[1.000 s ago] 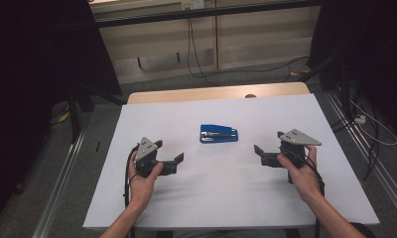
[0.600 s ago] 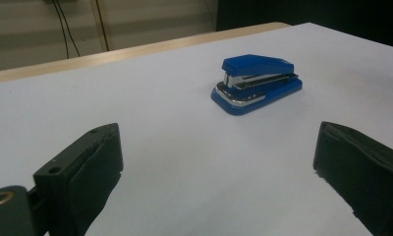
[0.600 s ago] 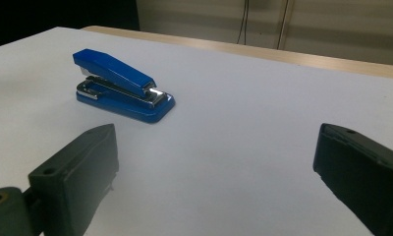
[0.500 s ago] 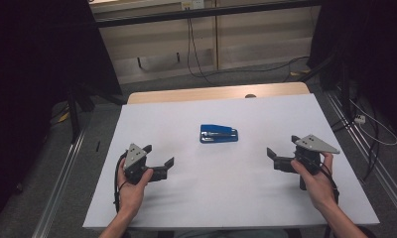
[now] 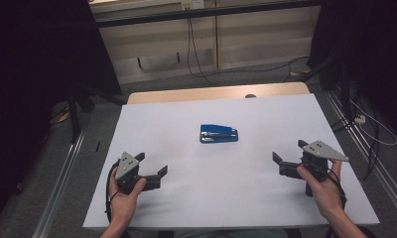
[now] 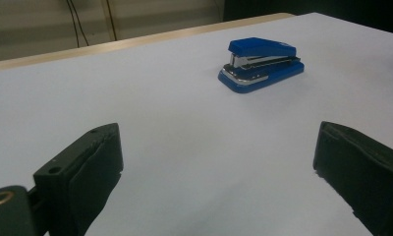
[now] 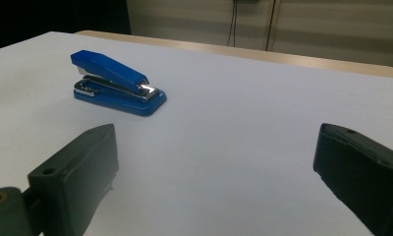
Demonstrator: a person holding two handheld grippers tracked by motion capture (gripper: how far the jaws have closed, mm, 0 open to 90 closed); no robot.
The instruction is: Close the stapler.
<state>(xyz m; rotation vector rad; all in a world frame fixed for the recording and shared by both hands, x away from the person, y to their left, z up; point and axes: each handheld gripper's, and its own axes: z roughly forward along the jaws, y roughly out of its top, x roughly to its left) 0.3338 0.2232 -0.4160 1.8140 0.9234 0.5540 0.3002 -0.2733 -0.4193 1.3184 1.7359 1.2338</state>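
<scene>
A blue stapler (image 5: 219,134) lies flat near the middle of the white table top (image 5: 186,119). My left gripper (image 5: 151,165) is held low at the front left, open, nothing between its jaws. At the front right my right gripper (image 5: 289,152) is also open and holds nothing. The left gripper view has the stapler (image 6: 260,63) ahead and to the right of that gripper (image 6: 219,167). From the right gripper (image 7: 216,169), the stapler (image 7: 117,82) sits ahead to the left. Both grippers are well apart from the stapler.
A wooden strip (image 5: 211,94) runs along the table's far edge. Metal rails (image 5: 62,168) line the floor on both sides, and cables (image 5: 370,129) trail on the floor at the right. Dark stands flank the table at the back.
Both hands have drawn back toward the table's front edge and spread outward, away from the stapler. Both grippers stayed open. The stapler has not moved.
</scene>
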